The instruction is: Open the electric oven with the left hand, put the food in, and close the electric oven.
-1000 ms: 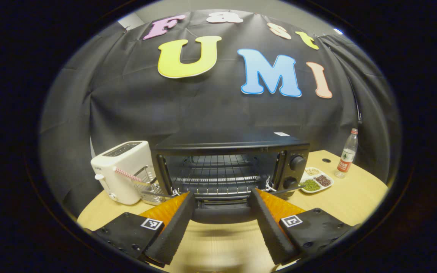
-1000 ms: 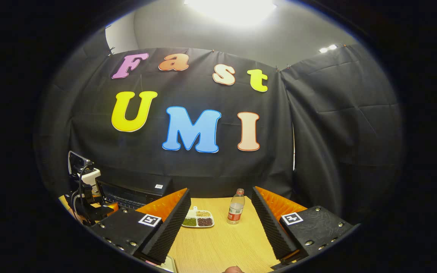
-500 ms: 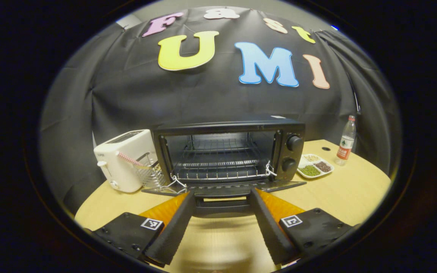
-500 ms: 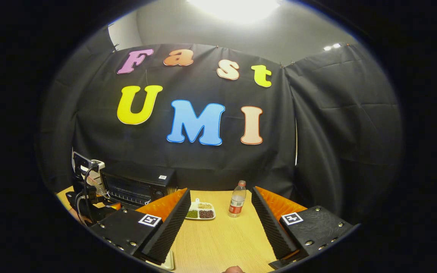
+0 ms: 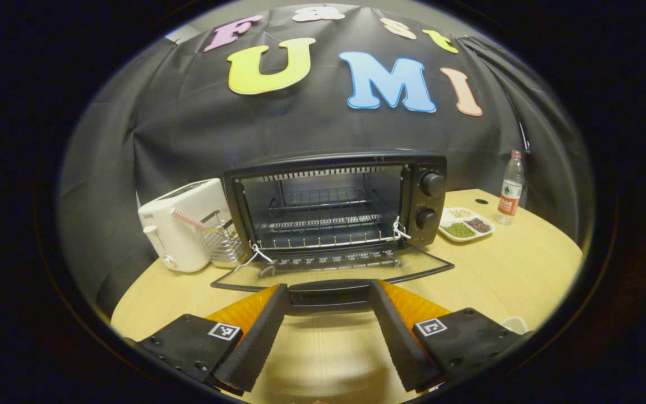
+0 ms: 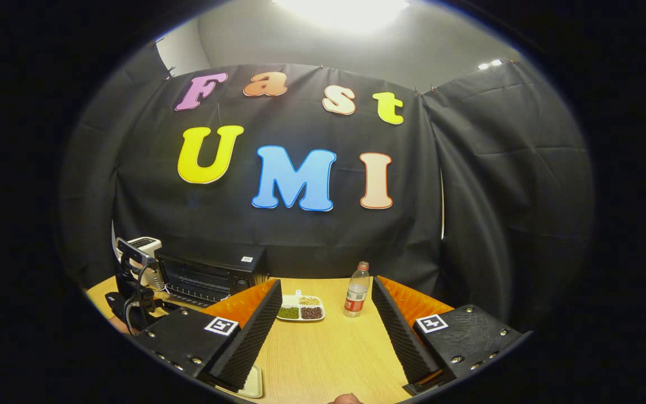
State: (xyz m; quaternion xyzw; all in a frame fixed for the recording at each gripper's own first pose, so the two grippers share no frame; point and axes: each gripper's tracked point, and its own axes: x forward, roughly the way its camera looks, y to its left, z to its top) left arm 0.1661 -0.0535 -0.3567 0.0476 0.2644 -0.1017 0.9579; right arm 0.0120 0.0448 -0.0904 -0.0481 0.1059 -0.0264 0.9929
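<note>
Standing on the surface [image 5: 502,275] are counted, left to right, one toaster [image 5: 180,230], one electric oven [image 5: 337,202], one divided dish [image 5: 465,224] and one bottle [image 5: 509,187]. The oven door [image 5: 331,268] has been lowered flat since earlier. Both the left gripper [image 5: 327,335] and right gripper [image 6: 323,336] are held level, jaws spread wide, nothing gripped.

We saw a light wooden table [image 5: 502,275]. On it stood the electric oven [image 5: 337,205], a white toaster [image 5: 180,230] beside a wire basket [image 5: 219,244], a divided dish [image 5: 465,225] and a water bottle [image 5: 510,188].
</note>
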